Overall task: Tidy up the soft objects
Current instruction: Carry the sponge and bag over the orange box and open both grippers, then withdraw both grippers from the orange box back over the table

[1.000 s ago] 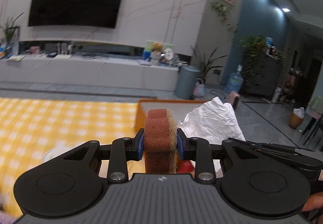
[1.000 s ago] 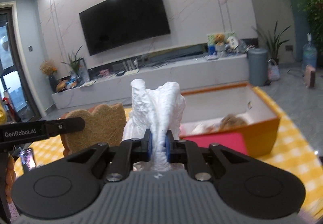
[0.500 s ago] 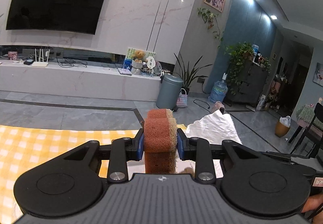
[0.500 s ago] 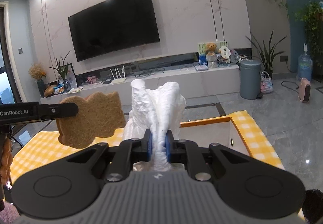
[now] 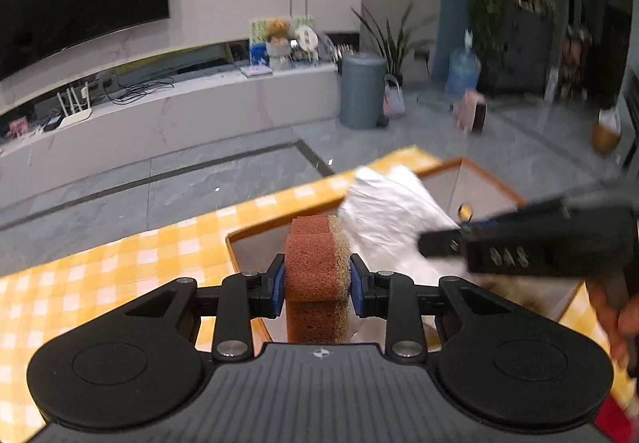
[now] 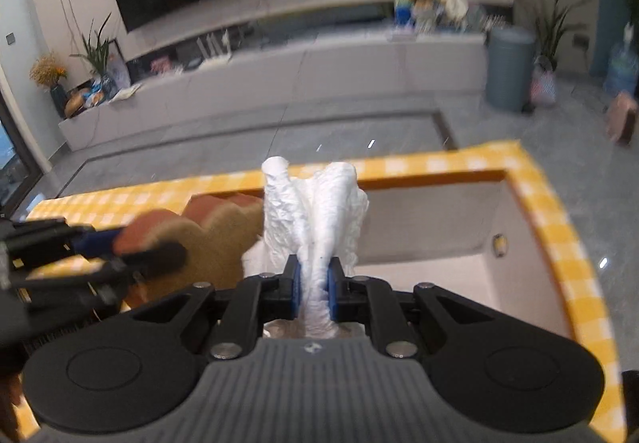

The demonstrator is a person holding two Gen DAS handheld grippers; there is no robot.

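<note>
A brown sponge (image 5: pixel 317 267) with a tan scouring side is clamped between the blue pads of the left gripper (image 5: pixel 317 279), above the near left corner of an orange-rimmed box (image 6: pixel 531 211). Just to its right, the right gripper (image 6: pixel 315 283) pinches a crumpled white cloth (image 6: pixel 319 211) over the same box. The box rests on a yellow checked tablecloth (image 5: pixel 100 283). Any writing on the grippers is too blurred to read.
</note>
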